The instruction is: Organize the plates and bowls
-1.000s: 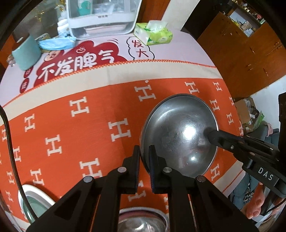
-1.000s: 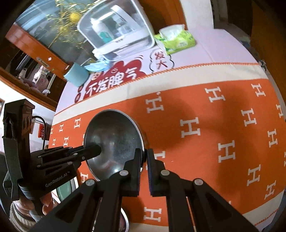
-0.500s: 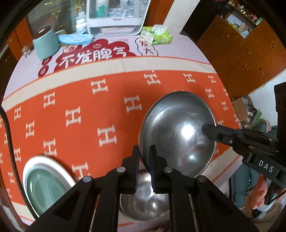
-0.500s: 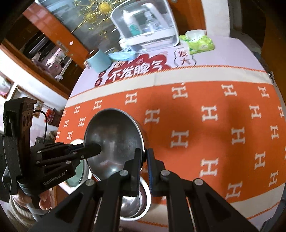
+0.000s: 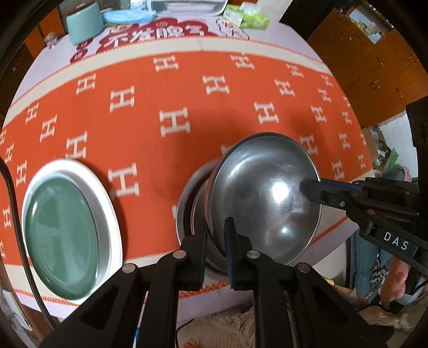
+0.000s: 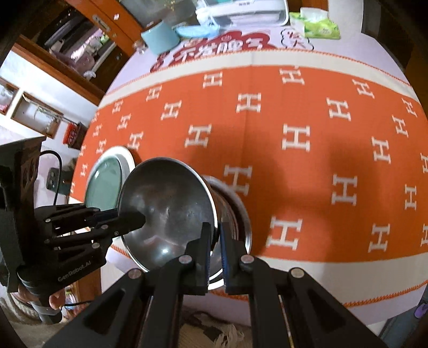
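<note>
A steel bowl (image 5: pixel 263 198) is held in the air by both grippers, tilted, over a second steel bowl (image 5: pixel 188 203) that sits on the orange tablecloth near the front edge. My left gripper (image 5: pixel 216 241) is shut on the near rim of the held bowl. My right gripper (image 6: pixel 216 241) is shut on its opposite rim; in the right wrist view the held bowl (image 6: pixel 165 211) hides most of the lower bowl (image 6: pixel 238 214). A green plate with a white rim (image 5: pixel 64 233) lies on the cloth to the left and also shows in the right wrist view (image 6: pixel 107 179).
At the table's far side stand a teal cup (image 5: pixel 84 25), a blue cloth (image 5: pixel 128 17), a green tissue pack (image 5: pixel 246 17) and a white appliance (image 6: pixel 240 12). The table's front edge (image 5: pixel 160 267) is close below the bowls. Wooden cabinets (image 5: pixel 374 67) stand to the right.
Both grippers have carried the steel bowl back toward the table's front edge. The second steel bowl and the green plate have come into fuller view, the held bowl now over the lower one.
</note>
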Demonstrator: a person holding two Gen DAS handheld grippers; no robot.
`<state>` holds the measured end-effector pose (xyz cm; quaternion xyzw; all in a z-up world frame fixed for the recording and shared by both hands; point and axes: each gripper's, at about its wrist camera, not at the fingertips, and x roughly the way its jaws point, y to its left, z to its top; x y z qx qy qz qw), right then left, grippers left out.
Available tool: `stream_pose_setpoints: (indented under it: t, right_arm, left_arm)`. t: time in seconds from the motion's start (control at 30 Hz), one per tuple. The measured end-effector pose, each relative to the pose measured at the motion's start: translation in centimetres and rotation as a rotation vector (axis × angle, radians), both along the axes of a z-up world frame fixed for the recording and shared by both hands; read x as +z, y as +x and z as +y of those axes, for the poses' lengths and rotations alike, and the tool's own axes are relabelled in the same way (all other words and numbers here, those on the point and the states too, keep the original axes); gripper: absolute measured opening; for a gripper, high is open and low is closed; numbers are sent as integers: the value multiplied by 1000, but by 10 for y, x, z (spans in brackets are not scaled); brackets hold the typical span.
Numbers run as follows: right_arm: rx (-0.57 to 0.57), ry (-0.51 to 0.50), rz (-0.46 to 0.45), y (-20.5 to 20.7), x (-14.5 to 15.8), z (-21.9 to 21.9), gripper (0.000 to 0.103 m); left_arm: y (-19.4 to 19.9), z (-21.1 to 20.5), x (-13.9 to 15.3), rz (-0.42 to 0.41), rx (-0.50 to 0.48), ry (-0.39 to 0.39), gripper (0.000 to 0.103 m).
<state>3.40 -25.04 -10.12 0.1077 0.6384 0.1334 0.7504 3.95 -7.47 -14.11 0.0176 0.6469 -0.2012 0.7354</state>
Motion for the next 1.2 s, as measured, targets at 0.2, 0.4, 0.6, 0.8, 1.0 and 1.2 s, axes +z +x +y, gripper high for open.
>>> stream_pose_setpoints:
  t: [0.2,0.4,0.6,0.8,1.0,1.2]
  right_arm:
    - [-8,-5,46,-13,-16,1,6]
    - [-6,-36,38,-16,-19,3,6]
    - [1,-64,41,-13,-25,6,6]
    - [11,-78,46,-10,-29,7,6]
    - [23,-92,53,-8,-31,11,7]
    - [38,-120,42,-6,-27,15,11]
  left_arm:
    - [-11,-5,-14,27,-16,25,11]
    - [-11,-13,-18,21,-38,55,11]
    - [-11,-17,-24,26,-50,80,11]
    - [-10,-16,-25,23,-40,79,11]
    - [-9,-16,-26,15,-50,92,13]
    - [-10,-16,-17,-31,-55,125,36]
